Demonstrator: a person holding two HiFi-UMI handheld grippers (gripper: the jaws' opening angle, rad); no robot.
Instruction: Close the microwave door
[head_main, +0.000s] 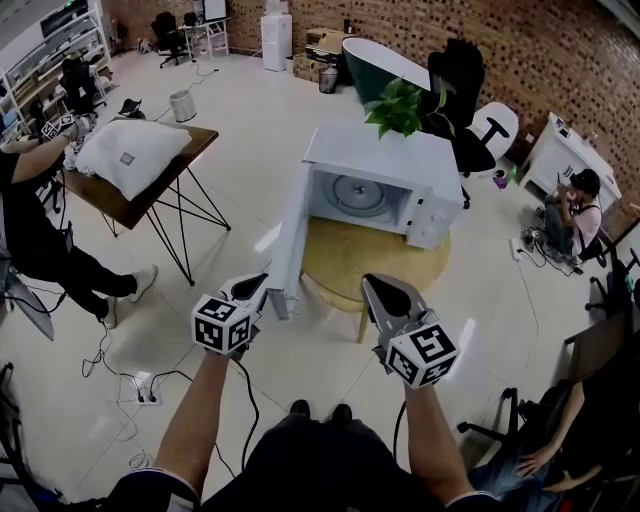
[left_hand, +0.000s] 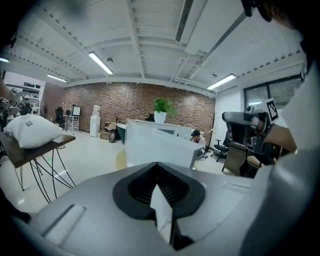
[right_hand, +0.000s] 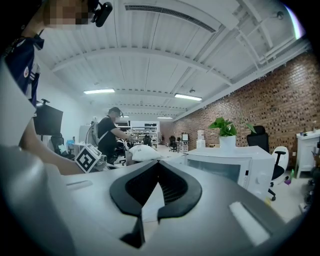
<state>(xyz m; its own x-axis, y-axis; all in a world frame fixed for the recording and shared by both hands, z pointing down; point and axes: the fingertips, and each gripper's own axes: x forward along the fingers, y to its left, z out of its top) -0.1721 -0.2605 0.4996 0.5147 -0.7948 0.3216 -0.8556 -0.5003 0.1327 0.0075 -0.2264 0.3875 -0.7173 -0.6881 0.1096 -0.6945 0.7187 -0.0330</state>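
Holding both pairs pressed together with nothing in them, I have the left tongs (head_main: 256, 285) near the free edge of the door (head_main: 290, 235). The right tongs (head_main: 379, 288) sit in front of the tabletop (head_main: 345, 262). Neither touches anything.

The door stands wide open, swung out to the left of the microwave (head_main: 395, 160), leaving the cavity and turntable exposed.

My judgement is that shut tongs suit this step, since it is a push and not a grasp. I would lay the left tongs on the door's outer face, close to the free edge and far from the hinge. Then I would sweep it round in the door's own arc until the latch seats, pressing steadily so the microwave does not skid. The right tongs could brace the casing if it slides.

The tabletop is round and wooden, and a plant (head_main: 400, 105) stands on the microwave. Around it are a pale glossy floor (head_main: 250, 120), a brick wall (head_main: 560, 45) and a second tabletop (head_main: 195, 140) bearing a white cushion (head_main: 130, 155). There is a person (head_main: 30, 235) at the left and another (head_main: 575, 200) at the right.
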